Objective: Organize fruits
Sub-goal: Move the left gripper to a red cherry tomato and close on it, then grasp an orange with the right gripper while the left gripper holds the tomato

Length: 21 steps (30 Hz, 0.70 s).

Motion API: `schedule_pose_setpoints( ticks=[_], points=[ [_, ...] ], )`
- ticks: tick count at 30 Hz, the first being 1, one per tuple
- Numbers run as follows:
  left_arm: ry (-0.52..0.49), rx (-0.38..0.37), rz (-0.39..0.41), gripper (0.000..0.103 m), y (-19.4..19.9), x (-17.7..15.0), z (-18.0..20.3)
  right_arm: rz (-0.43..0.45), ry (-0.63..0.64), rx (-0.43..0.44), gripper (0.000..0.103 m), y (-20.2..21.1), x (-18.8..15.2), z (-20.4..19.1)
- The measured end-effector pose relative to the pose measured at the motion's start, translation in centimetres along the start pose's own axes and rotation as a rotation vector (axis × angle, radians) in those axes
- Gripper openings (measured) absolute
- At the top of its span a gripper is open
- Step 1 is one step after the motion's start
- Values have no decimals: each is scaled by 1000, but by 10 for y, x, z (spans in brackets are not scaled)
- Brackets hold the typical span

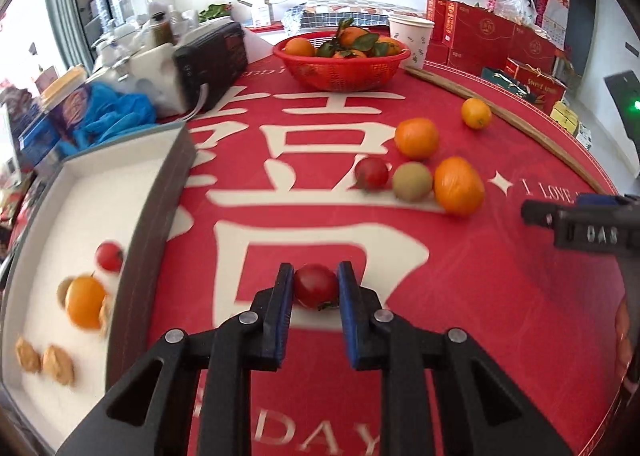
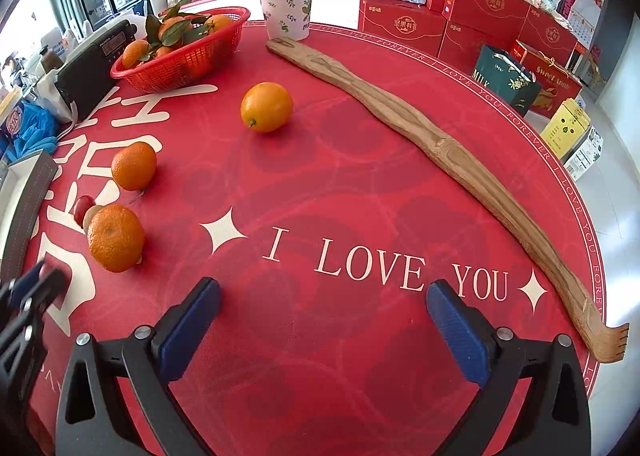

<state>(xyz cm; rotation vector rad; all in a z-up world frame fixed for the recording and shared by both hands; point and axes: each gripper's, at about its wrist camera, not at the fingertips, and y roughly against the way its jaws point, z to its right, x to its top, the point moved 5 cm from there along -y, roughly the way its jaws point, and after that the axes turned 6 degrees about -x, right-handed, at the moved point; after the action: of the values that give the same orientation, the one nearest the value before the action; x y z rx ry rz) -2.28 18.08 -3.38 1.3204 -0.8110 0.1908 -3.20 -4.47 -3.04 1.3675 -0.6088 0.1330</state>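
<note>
**A:** ok so the left gripper is clamped on a small red tomato, shiny, dark stem bit underneath. It sits between the blue pads over the red tablecloth, just right of the white tray.

**B:** what's loose on the cloth?

**A:** Five: two mandarins, one smaller smooth orange, a kiwi and another red tomato. Kiwi is touching the tomato and the nearer mandarin. In the tray: one tomato, one orange, two walnuts, plus something brownish and blurred behind the orange, can't tell what.

**B:** right side?

**A:** right gripper has its jaws wide apart, nothing in them, over bare cloth. A wooden back scratcher lies along the table's curved edge, red basket at the far side. Middle is open.
</note>
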Motion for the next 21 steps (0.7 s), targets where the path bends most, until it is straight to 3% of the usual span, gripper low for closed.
schedule_pose_setpoints(
  ticks=[21],
  points=[
    [17,36,11,25,8,-9,-1,18,23,15,103,2,-2,-7]
  ],
)
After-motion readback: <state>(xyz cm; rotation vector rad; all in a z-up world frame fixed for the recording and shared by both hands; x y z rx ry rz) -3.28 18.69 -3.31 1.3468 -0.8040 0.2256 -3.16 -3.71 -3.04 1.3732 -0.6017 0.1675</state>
